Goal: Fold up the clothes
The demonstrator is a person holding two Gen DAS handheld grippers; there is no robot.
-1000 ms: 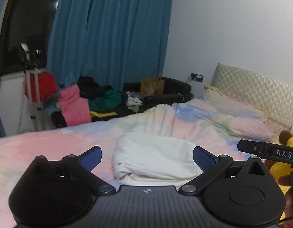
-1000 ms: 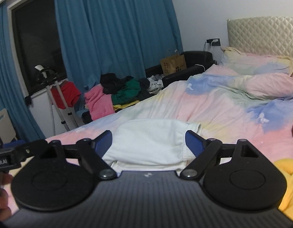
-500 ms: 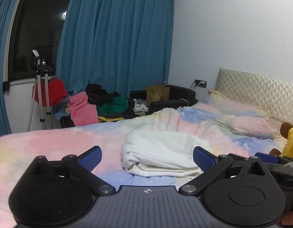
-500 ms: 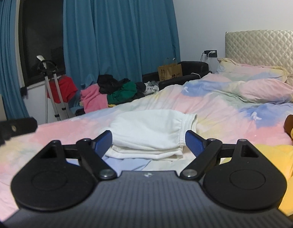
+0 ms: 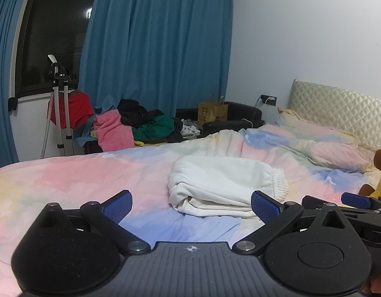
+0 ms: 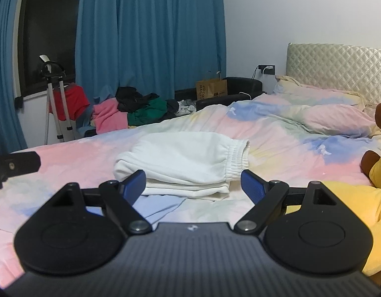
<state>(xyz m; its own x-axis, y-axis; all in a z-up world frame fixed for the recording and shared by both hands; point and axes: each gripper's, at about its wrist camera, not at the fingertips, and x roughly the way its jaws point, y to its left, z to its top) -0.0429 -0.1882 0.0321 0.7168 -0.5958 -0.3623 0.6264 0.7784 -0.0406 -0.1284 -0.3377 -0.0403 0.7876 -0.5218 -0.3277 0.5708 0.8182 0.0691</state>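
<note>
A folded white garment [image 5: 222, 185] with an elastic waistband lies on the pastel bedspread [image 5: 79, 178]. It also shows in the right wrist view [image 6: 183, 163]. My left gripper [image 5: 191, 206] is open and empty, a short way in front of the garment. My right gripper [image 6: 193, 185] is open and empty, just in front of the garment's near edge. The right gripper shows at the right edge of the left wrist view [image 5: 356, 203]. The left gripper shows at the left edge of the right wrist view [image 6: 14, 165].
A yellow cloth [image 6: 351, 203] and a brown plush toy [image 6: 373, 163] lie at the right. Pillows [image 6: 334, 116] and a quilted headboard [image 6: 339, 61] are at the back right. A clothes pile [image 5: 141, 126], a tripod stand [image 5: 59, 106] and a paper bag [image 5: 212, 112] stand beyond the bed.
Both grippers have drawn back and lowered away from the white garment, which now lies farther ahead with its folded layers showing. Both stay open.
</note>
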